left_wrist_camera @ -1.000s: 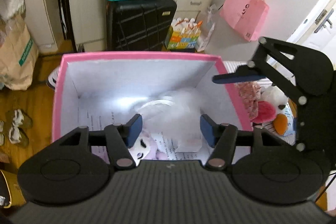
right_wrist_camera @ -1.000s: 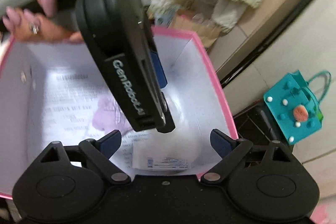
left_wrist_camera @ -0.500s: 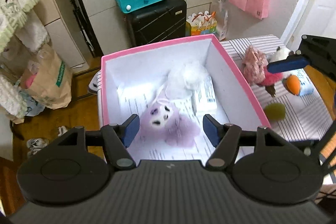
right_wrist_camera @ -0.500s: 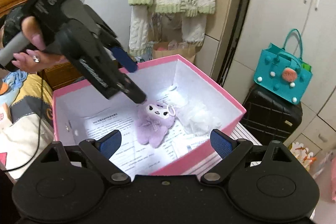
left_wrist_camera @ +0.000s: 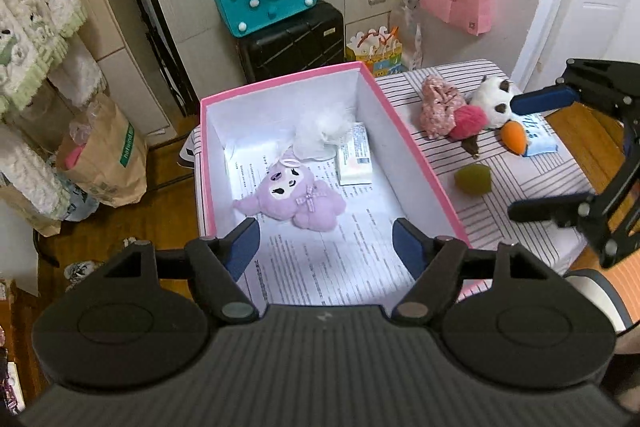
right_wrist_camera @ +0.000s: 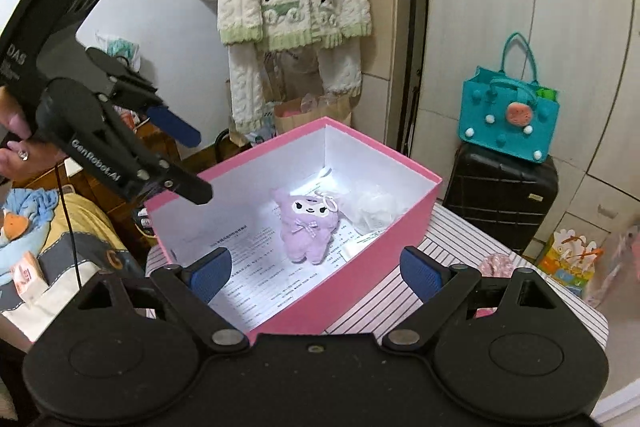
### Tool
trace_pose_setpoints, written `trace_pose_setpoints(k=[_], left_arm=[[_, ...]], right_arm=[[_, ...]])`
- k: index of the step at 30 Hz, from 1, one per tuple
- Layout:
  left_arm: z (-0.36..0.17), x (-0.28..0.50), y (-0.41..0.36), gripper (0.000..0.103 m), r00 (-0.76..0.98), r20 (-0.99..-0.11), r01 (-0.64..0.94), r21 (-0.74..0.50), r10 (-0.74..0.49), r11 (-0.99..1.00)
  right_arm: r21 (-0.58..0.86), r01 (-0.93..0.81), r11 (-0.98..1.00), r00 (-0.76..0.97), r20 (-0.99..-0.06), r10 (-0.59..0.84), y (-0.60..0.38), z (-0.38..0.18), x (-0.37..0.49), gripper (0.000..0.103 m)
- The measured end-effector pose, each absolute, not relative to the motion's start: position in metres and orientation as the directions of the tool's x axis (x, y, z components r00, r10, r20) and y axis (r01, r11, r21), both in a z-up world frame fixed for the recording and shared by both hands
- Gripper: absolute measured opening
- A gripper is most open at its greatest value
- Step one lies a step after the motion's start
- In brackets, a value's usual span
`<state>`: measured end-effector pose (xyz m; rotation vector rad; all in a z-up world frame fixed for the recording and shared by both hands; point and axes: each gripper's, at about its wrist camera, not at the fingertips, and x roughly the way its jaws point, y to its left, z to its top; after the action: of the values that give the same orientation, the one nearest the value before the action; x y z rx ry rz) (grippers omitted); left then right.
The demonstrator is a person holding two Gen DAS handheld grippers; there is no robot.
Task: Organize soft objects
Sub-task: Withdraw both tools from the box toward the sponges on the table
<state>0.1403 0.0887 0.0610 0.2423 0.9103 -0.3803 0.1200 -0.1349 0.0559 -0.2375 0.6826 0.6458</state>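
Left wrist view: I see the lilac plush doll with a small checked bow lying face up on the printed paper lining the pink cardboard box with white inner walls. Beside it, toward the far wall, rest a white fluffy mesh puff and a flat white packet. My left gripper hangs above the near end of the box; its jaws have just been opening and stand moderately wide, with nothing between them. To the right of the box, on the striped cloth, lie a pink floral fabric bundle, a panda plush, a red pompom, an orange sponge and an olive-green sponge. My right gripper hangs over these, jaws wide and empty. Right wrist view: the doll lies mid-box, and a hand grasps the left tool.
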Motion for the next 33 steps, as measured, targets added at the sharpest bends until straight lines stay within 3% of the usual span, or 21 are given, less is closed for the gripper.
trace_pose_setpoints(k=[11, 19, 33], left_arm=[[0.061, 0.082, 0.069, 0.083, 0.560, -0.798, 0.487, 0.102, -0.221, 0.867], [0.056, 0.057, 0.057, 0.092, 0.549, -0.792, 0.528, 0.080, -0.268, 0.846], [0.022, 0.036, 0.021, 0.094, 0.523, -0.780, 0.606, 0.058, -0.343, 0.793]], right_arm=[[-0.002, -0.629, 0.777, 0.603, -0.632, 0.487, -0.149, 0.063, 0.059, 0.091], [-0.031, -0.619, 0.785, 0.615, -0.640, 0.460, -0.159, 0.054, 0.023, 0.091], [-0.084, -0.577, 0.812, 0.651, -0.647, 0.397, -0.197, 0.026, -0.011, 0.092]])
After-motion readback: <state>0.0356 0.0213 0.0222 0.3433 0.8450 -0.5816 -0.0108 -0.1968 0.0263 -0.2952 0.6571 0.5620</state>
